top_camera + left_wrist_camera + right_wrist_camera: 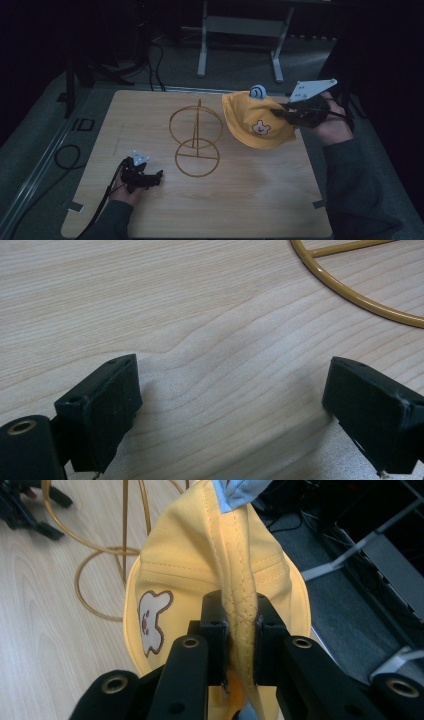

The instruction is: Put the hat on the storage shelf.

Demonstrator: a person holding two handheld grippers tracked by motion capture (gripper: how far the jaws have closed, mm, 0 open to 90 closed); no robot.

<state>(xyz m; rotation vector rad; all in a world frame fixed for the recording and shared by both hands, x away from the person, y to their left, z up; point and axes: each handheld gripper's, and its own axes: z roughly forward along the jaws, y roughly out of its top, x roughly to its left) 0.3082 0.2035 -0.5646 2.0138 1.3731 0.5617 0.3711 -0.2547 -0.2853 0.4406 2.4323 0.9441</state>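
A yellow child's hat (pixel 257 125) is held up above the right rear part of the wooden surface (pixel 250 195) by the right gripper (pixel 287 114), which is carried in the person's right hand (pixel 332 125). In the right gripper view, the jaws are seen pressed together on a folded, quilt-stitched strip of the hat's brim (pixel 239 625), with only the cloth between them. A small bear face (pixel 151 622) is sewn on the hat's side, and a pale blue and white ornament (pixel 257 91) sits at its top. The hat hangs clear of the surface, just to the right of a gold wire stand (pixel 196 137). The stand is made of a flat ring lying on the surface, an upright post and an upright ring on that post; nothing is hung on it.

The left gripper (pixel 159 175) is rested low at the front left of the surface, near the stand's flat ring (pixel 360 300) but apart from it. Its jaws are spread wide, and only bare wood grain is seen between them.
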